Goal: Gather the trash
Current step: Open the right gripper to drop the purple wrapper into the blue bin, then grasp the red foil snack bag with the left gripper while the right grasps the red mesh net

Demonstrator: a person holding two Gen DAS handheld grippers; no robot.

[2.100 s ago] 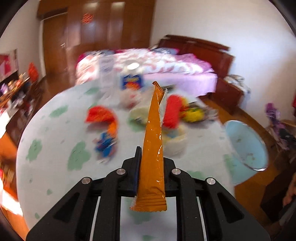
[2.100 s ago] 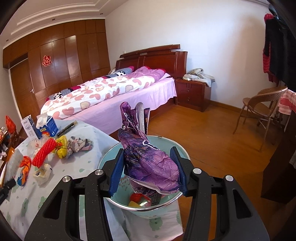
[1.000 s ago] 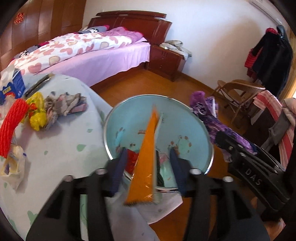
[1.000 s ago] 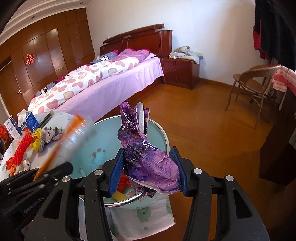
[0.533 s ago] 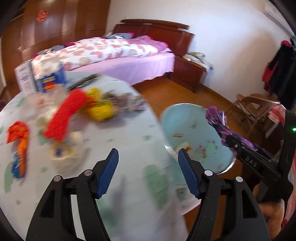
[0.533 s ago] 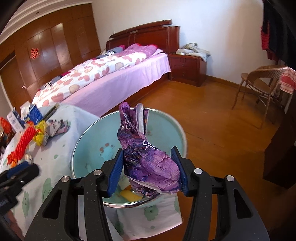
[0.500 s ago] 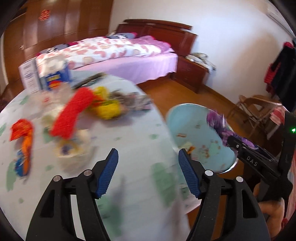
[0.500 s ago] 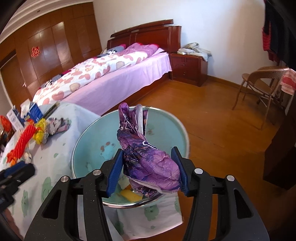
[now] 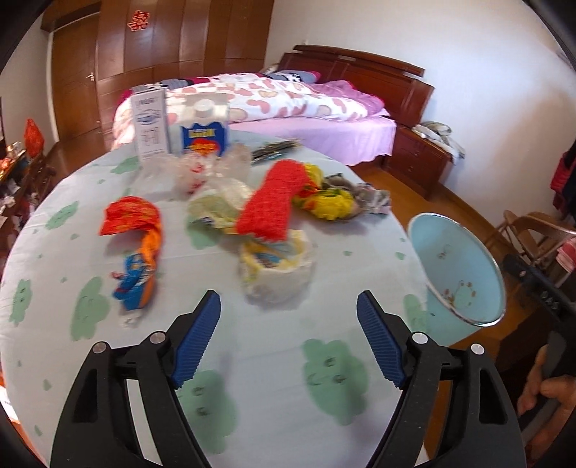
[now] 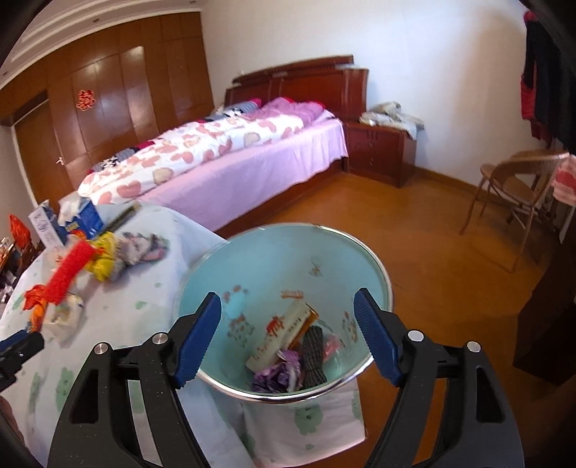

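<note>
Not much readable text here tbh; the blue carton (image 9: 204,138) at the back of the counter (image 9: 252,363) has a yellow band and a red blob but the print is too blurry to read, same for the white box (image 9: 150,124) beside it; the red character on the wardrobe (image 9: 135,19) looks like a double-happiness sign; left gripper (image 9: 288,338) hangs over the near part of the counter, tilted down, fingers spread wide with nothing between them, and they've just been opening; trash on the counter: orange wrapper (image 9: 135,230) on the left, red mesh (image 9: 271,201) lying across a pale bag (image 9: 275,266), yellow bag (image 9: 329,201) behind it touching a grey crumpled bit (image 9: 370,192); right gripper (image 10: 288,340) points down into the basin (image 10: 273,259) at the counter's edge, fingers also wide, empty, just been opening too; the purple wrapper (image 10: 279,372) sits in the bottom of the basin next to a long packet (image 10: 284,334) with red writing I can't make out and a dark bundle (image 10: 313,354); a hand (image 9: 550,396) shows at the far right of the left view.
</note>
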